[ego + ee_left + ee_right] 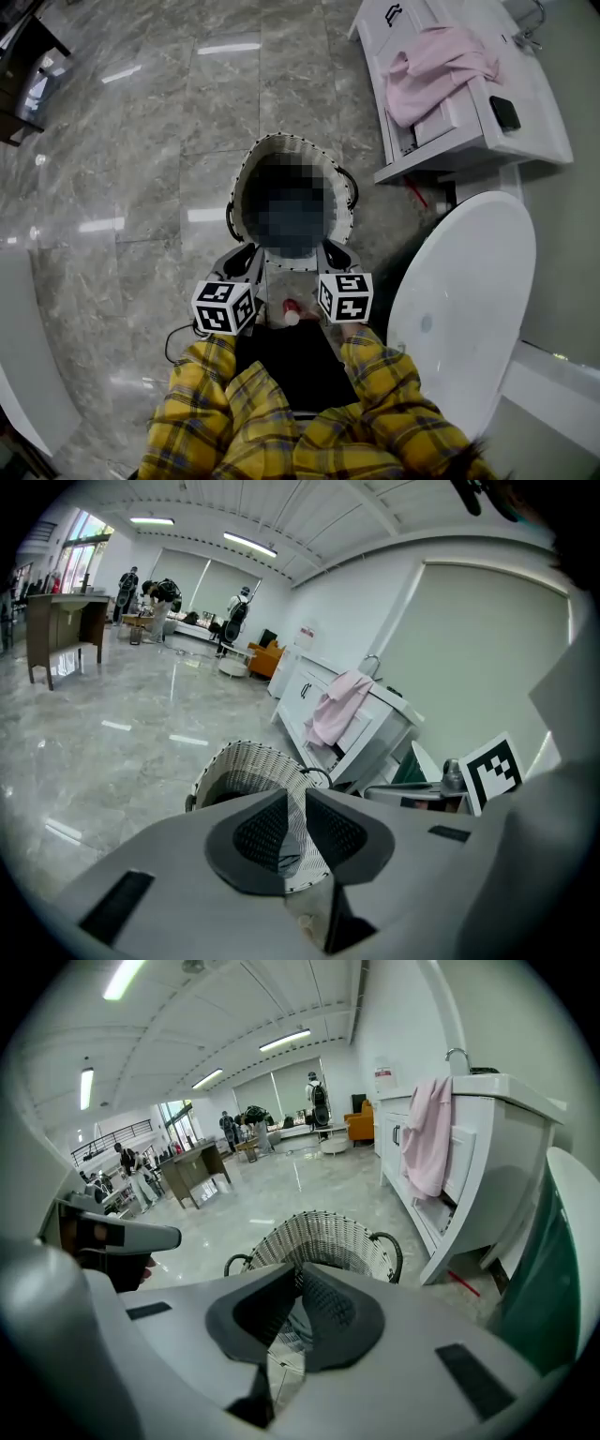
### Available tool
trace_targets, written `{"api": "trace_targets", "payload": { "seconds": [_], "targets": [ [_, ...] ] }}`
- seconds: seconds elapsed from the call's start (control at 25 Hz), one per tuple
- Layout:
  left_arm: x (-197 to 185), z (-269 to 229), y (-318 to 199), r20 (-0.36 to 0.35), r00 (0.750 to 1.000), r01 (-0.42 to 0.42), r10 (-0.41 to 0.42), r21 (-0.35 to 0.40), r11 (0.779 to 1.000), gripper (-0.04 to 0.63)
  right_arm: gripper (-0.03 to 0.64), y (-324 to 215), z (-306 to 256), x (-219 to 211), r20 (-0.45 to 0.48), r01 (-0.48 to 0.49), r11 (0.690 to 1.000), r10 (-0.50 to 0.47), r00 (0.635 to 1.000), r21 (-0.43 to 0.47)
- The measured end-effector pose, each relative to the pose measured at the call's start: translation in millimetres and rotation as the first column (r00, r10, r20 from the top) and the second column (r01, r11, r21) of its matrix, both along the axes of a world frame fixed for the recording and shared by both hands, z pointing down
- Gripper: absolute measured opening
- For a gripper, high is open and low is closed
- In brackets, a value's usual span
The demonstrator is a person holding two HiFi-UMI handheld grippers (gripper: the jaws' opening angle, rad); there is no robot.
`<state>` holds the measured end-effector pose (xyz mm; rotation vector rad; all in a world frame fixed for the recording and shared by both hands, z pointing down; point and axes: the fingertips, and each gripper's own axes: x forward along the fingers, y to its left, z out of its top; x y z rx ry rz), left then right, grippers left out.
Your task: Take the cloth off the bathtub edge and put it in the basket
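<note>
A: What fills the left of the head view?

B: Grey marble floor (pixel 141 141), glossy with streaks of light. It runs from the left edge to the middle of the frame.

A: And toward the centre?

B: The left gripper (pixel 296 792) reaches up from the lower centre, held out from yellow plaid sleeves (pixel 216 412). In the left gripper view its jaws stand a narrow slit apart with nothing between them. Basket weave shows through the slit.

A: Where is the basket?

B: The wicker basket (pixel 272 142) stands on the floor at the centre of the frame, just above both grippers. It has a dark handle on each side.

A: What about the other tool?

B: The right gripper (pixel 299 1267) is just right of the left one, side by side with it and aimed down at the same basket. In the right gripper view its jaw tips meet and it holds nothing.

A: So where is the cloth?

B: At the upper right. The pink cloth (pixel 436 70) lies bunched on a white cabinet (pixel 539 112), and part of it hangs over the front edge. It is well apart from the basket and touches neither gripper.

A: Anything further right?

B: A white tub (pixel 469 300), oval in outline, at the lower right below the cabinet and beside the right sleeve.
</note>
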<state>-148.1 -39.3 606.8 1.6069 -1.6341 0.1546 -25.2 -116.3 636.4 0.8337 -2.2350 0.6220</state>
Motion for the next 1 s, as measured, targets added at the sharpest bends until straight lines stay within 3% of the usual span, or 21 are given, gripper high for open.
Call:
{"api": "trace_targets", "payload": {
  "seconds": [0.48, 1.0],
  "targets": [
    [5.4, -63.0, 12.2, 0.012, 0.999, 0.028, -0.030, 0.092, 0.995, 0.057, 0.037, 8.4, -71.7, 10.9, 0.090, -0.039, 0.998, 0.034, 0.995, 0.057],
    [1.0, -90.2, 49.9, 0.024, 0.999, 0.035, -0.038, 0.099, 0.994, 0.057, 0.028, 41.9, -104.8, 31.2, 0.118, -0.100, 0.993, 0.093, 0.989, 0.055]
  ]
}}
